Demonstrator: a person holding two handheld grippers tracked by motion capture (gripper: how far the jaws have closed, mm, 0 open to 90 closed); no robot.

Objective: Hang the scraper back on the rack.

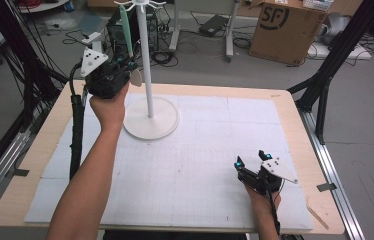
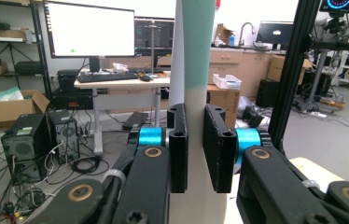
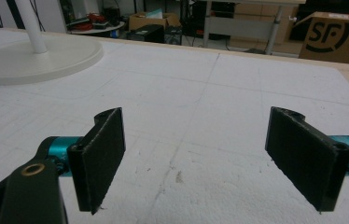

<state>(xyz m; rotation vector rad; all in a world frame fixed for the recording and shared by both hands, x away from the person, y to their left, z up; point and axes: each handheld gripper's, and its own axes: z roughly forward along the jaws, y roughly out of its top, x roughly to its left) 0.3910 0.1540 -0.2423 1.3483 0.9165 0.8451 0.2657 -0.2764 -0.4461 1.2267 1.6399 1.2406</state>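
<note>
Standing spatula (image 2: 196,70) between hand-held gripper (image 2: 196,154) jaws

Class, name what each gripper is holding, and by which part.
Left gripper clamps a green-and-white utensil on its white part; right gripper holds nothing.

Your left gripper (image 1: 125,67) hides the lower handle of the mint-green and white utensil (image 1: 125,30); its top runs past the frame edge in the left gripper view. The white rack stand's (image 1: 151,117) hooks are cropped above.
</note>
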